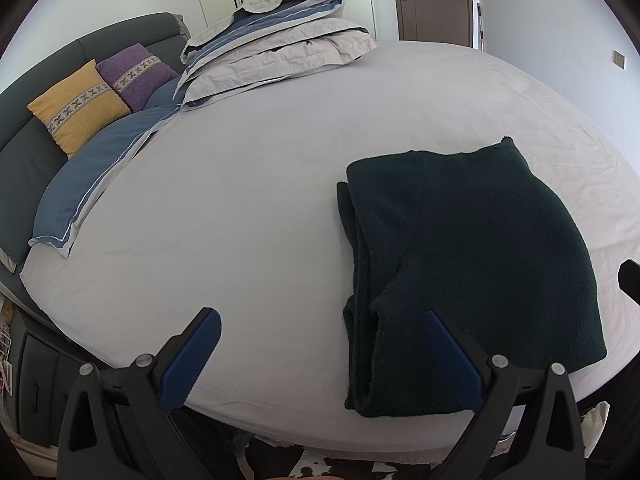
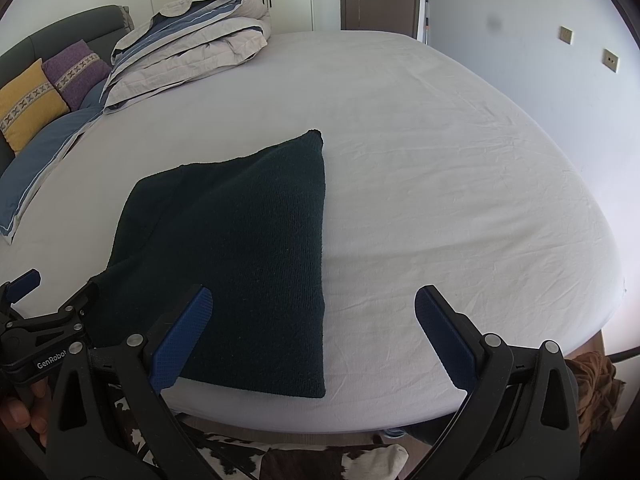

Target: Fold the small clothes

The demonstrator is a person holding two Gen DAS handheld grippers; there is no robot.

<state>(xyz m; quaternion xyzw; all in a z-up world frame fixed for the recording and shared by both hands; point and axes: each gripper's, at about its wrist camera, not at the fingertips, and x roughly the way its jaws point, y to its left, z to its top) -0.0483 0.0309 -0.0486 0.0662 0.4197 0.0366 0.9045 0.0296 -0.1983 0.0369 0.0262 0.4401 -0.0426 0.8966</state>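
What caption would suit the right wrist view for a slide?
Open right gripper hovering over a folded dark green garment on a pale bed sheet.

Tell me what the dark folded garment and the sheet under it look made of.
Dark folded garment: seemingly knit or fleece, matte dark green, with fuzzy nap and fine ribbing. Sheet: probably woven cotton, matte pale grey, with thin creases.

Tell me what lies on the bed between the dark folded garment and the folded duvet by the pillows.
Nothing: between the dark folded garment and the folded duvet there is only bare sheet. Both wrist views show it.
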